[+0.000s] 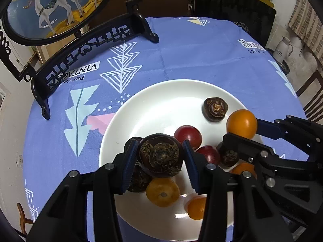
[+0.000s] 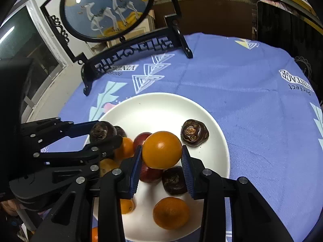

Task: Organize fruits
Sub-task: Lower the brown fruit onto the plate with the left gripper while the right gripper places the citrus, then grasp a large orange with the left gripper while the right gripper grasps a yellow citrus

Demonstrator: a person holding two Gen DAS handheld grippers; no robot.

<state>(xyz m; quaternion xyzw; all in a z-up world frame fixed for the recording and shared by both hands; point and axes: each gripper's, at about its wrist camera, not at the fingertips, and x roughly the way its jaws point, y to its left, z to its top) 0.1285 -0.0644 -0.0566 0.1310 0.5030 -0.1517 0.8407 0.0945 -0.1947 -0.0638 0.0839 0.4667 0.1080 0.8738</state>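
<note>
Over a white plate (image 1: pixel 153 102) my left gripper (image 1: pixel 160 157) is shut on a dark brown water chestnut (image 1: pixel 160 155), held above the fruit pile. Beside it, my right gripper (image 2: pixel 162 151) is shut on a round orange fruit (image 2: pixel 161 149); that orange fruit (image 1: pixel 241 124) shows at the right of the left wrist view too. On the plate (image 2: pixel 161 109) lie red plums (image 1: pixel 187 136), more orange fruits (image 2: pixel 171 212), and dark chestnuts (image 2: pixel 193 133). The left gripper (image 2: pixel 101 133) with its chestnut appears at the left in the right wrist view.
The plate rests on a round table under a blue patterned cloth (image 1: pixel 191 56). A black ornate stand with a round deer painting (image 1: pixel 60 10) occupies the far left of the table. A dark chair back (image 1: pixel 232 8) rises behind; a white jug (image 1: pixel 283 48) stands off to the right.
</note>
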